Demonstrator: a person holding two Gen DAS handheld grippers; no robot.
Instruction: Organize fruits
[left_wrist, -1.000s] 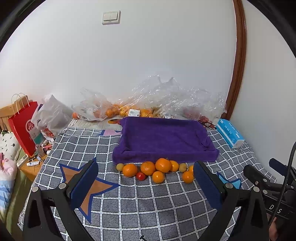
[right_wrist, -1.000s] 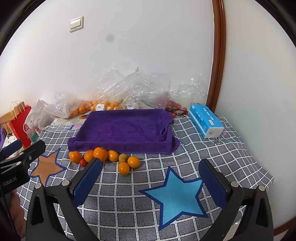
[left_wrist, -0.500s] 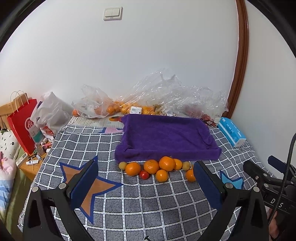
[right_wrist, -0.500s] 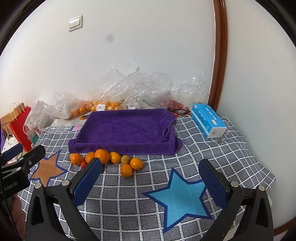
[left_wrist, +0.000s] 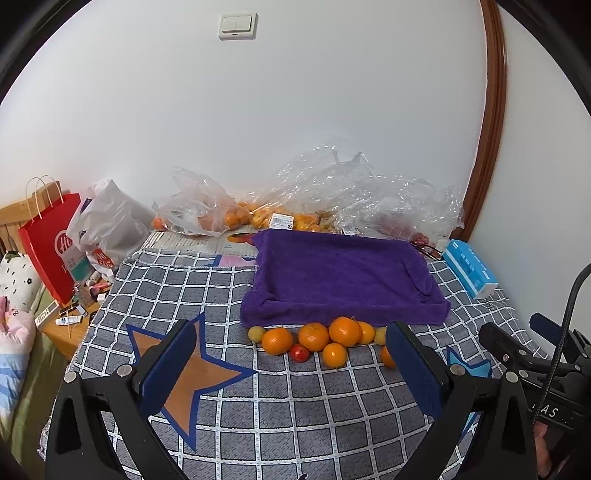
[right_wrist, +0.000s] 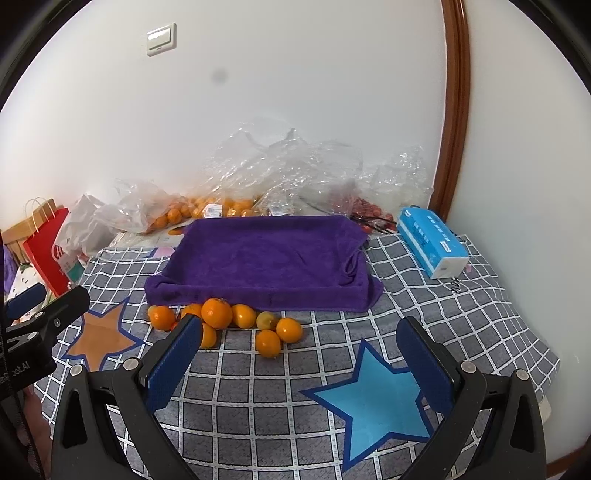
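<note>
Both tongs, left (left_wrist: 291, 373) and right (right_wrist: 301, 360), spread wide; oranges (left_wrist: 314, 338) unlabelled, bag sticker (left_wrist: 281, 222) unreadable

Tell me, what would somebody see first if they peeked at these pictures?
First the bright pile of oranges huddled on the checked cloth, right against the front edge of a purple towel-covered tray. One small red tomato sits among them. Both grippers, left and right, hang open above the cloth, holding nothing.
</note>
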